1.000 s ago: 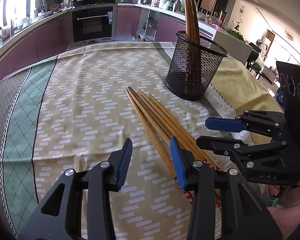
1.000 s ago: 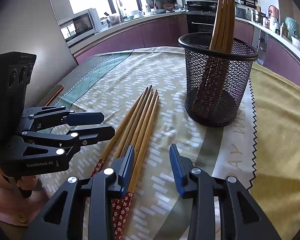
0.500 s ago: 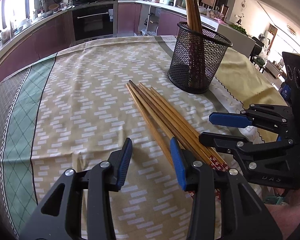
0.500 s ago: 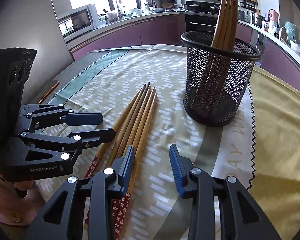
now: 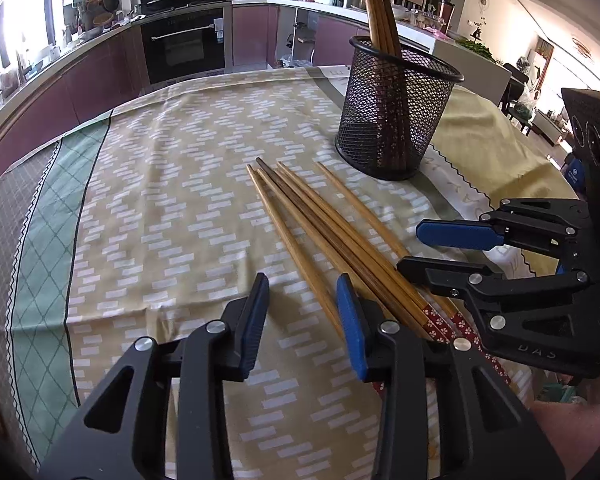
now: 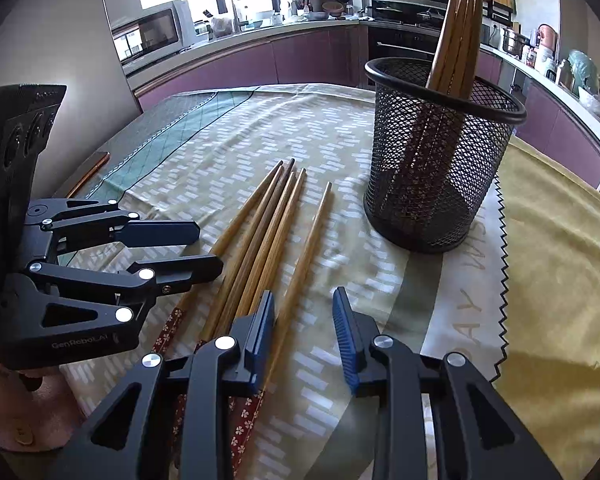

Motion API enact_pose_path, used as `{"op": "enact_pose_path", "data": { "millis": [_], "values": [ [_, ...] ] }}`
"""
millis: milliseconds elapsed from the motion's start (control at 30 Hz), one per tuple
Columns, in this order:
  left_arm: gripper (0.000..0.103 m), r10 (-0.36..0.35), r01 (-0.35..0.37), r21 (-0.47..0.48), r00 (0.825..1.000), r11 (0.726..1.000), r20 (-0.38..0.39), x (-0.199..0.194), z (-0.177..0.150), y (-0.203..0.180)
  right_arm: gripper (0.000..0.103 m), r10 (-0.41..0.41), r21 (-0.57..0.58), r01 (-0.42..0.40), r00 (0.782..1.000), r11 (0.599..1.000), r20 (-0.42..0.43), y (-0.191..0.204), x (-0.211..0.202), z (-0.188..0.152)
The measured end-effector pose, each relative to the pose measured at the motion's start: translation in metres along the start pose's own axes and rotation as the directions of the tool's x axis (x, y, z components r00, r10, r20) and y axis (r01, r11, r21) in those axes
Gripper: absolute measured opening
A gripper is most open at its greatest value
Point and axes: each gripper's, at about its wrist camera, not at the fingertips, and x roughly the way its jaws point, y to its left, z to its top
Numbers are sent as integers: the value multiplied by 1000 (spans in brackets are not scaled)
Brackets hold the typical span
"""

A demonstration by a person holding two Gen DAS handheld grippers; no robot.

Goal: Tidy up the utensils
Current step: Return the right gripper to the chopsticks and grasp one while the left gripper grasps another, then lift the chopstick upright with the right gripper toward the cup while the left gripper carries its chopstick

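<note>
Several wooden chopsticks (image 5: 320,232) (image 6: 260,240) with red flowered handles lie side by side on the tablecloth. One chopstick (image 6: 312,236) (image 5: 360,208) lies a little apart, on the holder's side. A black mesh holder (image 5: 392,120) (image 6: 432,184) stands behind them with several chopsticks (image 5: 378,4) (image 6: 460,28) upright in it. My left gripper (image 5: 302,316) (image 6: 208,249) is low over the handle ends, its jaws closing, and the outermost chopstick runs between them untouched. My right gripper (image 6: 304,320) (image 5: 408,248) is closing too, with the separate chopstick beside its left pad and not pressed.
A patterned beige and green tablecloth (image 5: 160,200) covers the table, with a yellow cloth (image 6: 560,260) on the holder's side. Kitchen counters with an oven (image 5: 186,48) and a microwave (image 6: 152,36) run behind. A hand (image 6: 4,400) holds the left gripper.
One chopstick has slid apart from the bundle toward the holder. Both grippers' jaws have narrowed a little, the right more. The views have tilted slightly.
</note>
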Motion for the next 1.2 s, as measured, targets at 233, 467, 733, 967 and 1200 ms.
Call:
{"op": "enact_pose_path", "data": {
  "millis": [233, 467, 733, 967, 1200],
  "values": [
    [30, 23, -23, 4, 1000, 1000, 0, 4, 4, 1, 23, -7, 3, 7, 1000, 1000, 5, 1, 4, 3],
    [13, 23, -23, -58, 1000, 998, 5, 7, 9, 10, 10, 8, 54, -8, 1000, 999, 16, -6, 6, 5],
    [9, 17, -15, -122, 1000, 992, 17, 4, 6, 18, 6, 32, 114, -35, 999, 993, 32, -17, 2, 2],
    [8, 5, -1, -142, 1000, 990, 30, -5, 2, 25, 6, 51, 116, -58, 997, 992, 62, -20, -9, 2],
    [8, -51, 61, -143, 996, 988, 76, -26, 7, 26, 6, 88, 97, -100, 988, 990, 123, -18, -30, 5]
  ]
}}
